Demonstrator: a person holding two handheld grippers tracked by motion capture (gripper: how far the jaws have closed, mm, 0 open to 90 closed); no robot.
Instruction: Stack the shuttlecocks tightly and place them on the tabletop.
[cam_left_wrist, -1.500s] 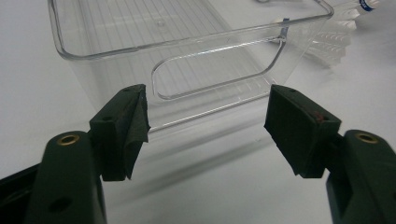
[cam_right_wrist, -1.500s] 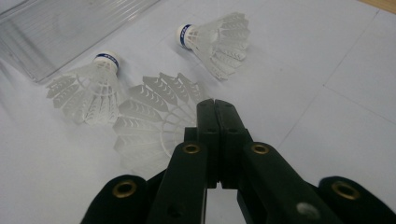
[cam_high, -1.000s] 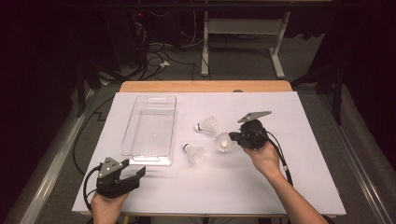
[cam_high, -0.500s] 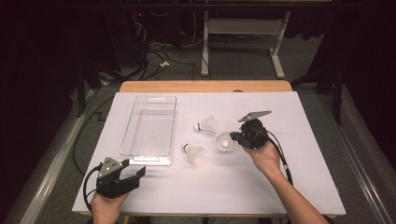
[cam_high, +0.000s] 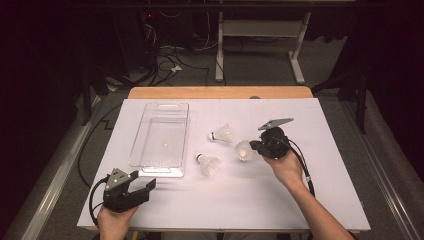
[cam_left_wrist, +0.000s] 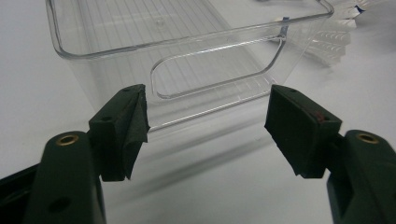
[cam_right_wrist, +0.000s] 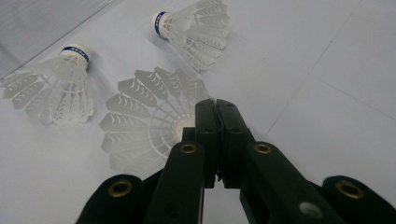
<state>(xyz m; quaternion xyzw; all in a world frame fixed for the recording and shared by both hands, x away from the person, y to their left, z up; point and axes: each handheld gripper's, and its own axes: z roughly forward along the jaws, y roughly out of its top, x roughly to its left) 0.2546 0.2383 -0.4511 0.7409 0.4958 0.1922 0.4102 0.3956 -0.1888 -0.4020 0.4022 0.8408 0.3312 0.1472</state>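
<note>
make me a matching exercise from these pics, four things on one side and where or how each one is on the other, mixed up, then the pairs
Things:
1. left gripper
2. right gripper
3. clear tray
4. shuttlecock with the blue band nearest the tray

Places or states:
A. jaws shut on the feather skirt of a shuttlecock
B. lies on its side on the white table, untouched
C. jaws wide apart, nothing between them
D. empty, on the left part of the table

Pairs: 1-C, 2-A, 3-D, 4-B

Glossy clear-plastic tray (cam_high: 161, 135), feathery shuttlecock (cam_right_wrist: 144, 119)
</note>
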